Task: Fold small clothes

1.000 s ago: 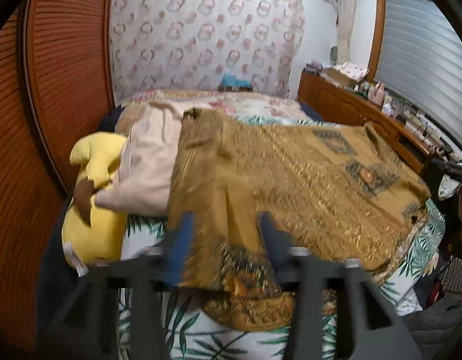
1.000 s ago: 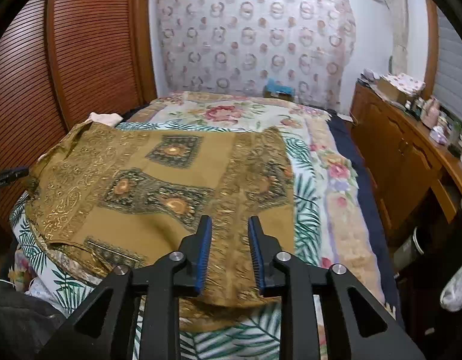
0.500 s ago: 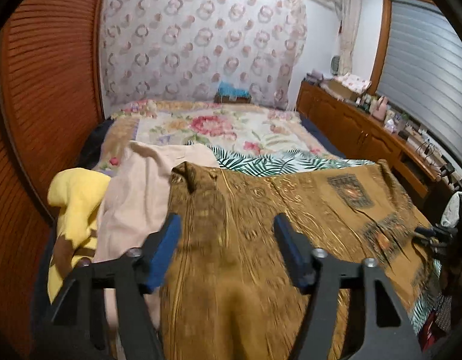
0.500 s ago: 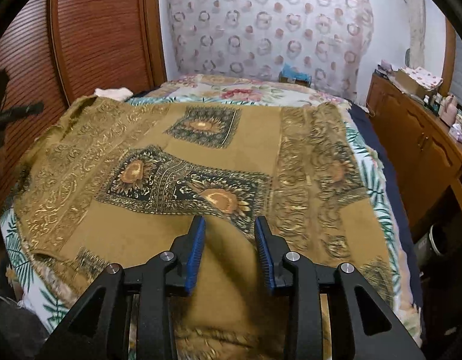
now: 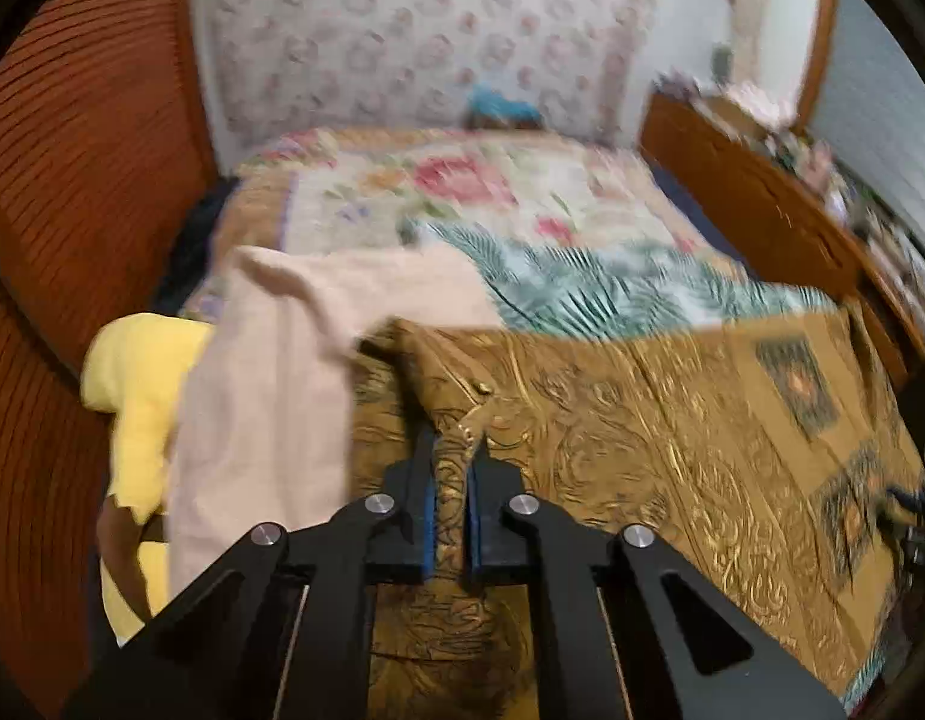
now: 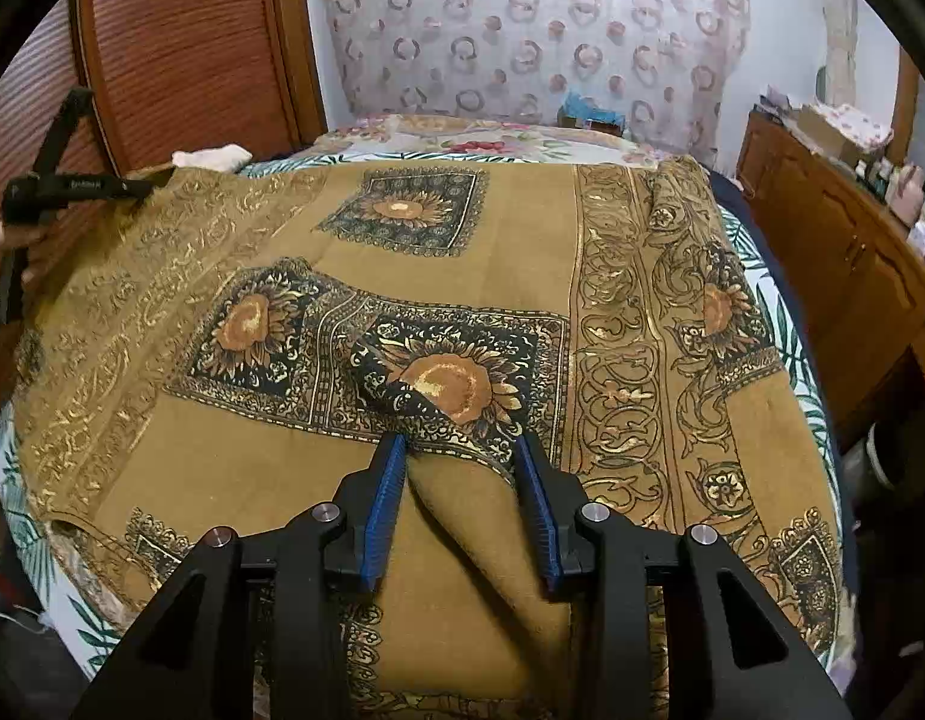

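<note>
A mustard-gold patterned cloth (image 6: 522,228) with dark sunflower squares lies spread over the bed. In the left wrist view my left gripper (image 5: 453,450) is closing, its blue pads pinching a raised ridge of the cloth (image 5: 642,450) near its beige-side edge. The same gripper shows at the far left of the right wrist view as a black tool (image 6: 72,183) at the cloth's corner. My right gripper (image 6: 459,444) rests low on the cloth's near part. Its jaws are opening, with a bunched fold standing loose between them.
A beige garment (image 5: 270,390) and a yellow soft item (image 5: 138,372) lie left of the cloth. The palm-leaf bedspread (image 5: 582,288) shows beyond. A slatted wooden wardrobe (image 5: 72,180) stands at the left and a cluttered wooden dresser (image 6: 852,252) along the right.
My left gripper moved forward along the cloth's edge and its wide jaws came together on a ridge of it. My right gripper sank onto the cloth and its jaws widened.
</note>
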Demonstrator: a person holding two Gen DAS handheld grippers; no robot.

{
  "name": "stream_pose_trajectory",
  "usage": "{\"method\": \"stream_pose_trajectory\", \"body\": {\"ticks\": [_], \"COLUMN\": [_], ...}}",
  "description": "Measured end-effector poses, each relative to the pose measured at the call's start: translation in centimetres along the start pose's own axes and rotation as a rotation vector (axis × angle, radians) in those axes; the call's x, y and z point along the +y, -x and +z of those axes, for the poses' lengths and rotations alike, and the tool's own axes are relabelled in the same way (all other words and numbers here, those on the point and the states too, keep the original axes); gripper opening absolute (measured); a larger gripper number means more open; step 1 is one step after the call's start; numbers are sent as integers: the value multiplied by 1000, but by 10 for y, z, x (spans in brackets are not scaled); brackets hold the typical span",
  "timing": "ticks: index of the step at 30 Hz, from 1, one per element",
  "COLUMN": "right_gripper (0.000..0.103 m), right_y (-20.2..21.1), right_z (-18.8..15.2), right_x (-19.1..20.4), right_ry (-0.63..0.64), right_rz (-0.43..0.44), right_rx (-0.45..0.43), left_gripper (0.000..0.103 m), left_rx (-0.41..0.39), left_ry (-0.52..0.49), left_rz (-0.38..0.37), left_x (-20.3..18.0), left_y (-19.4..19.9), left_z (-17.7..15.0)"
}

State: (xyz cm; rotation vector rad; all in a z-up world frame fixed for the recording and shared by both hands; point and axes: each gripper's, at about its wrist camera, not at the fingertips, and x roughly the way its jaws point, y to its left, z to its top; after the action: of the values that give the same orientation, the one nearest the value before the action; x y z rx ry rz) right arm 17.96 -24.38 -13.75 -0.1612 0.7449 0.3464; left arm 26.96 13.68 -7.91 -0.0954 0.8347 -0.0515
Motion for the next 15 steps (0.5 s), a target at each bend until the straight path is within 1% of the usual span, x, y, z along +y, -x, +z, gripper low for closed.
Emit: {"method": "stream_pose_trajectory", "body": {"ticks": [2, 3, 6, 7, 9, 11, 13, 15], "right_gripper": [44, 44, 45, 45, 45, 45, 45, 45], "right_y": [0, 2, 3, 3, 3, 3, 3, 4], "right_z": [-1, -3, -3, -4, -4, -4, -4, -5], "right_x": [4, 6, 3, 2, 3, 2, 2, 2], "right_ry": [19, 21, 15, 15, 18, 19, 19, 21], "right_rz": [-16, -19, -9, -6, -10, -9, -8, -10], "right_rx": [2, 2, 0, 0, 0, 0, 0, 0], "left_gripper": [7, 7, 8, 11, 13, 21, 27, 38], "left_rx": [-62, -70, -47, -40, -38, -35, -44, -51], "left_ry": [41, 50, 50, 48, 44, 45, 48, 49], "left_rz": [26, 32, 31, 34, 21, -3, -40, -63], "left_x": [10, 14, 22, 23, 25, 26, 25, 22], "left_y": [15, 17, 18, 18, 21, 28, 37, 47], "left_z": [-7, -10, -22, -25, -32, -41, -50, -59]}}
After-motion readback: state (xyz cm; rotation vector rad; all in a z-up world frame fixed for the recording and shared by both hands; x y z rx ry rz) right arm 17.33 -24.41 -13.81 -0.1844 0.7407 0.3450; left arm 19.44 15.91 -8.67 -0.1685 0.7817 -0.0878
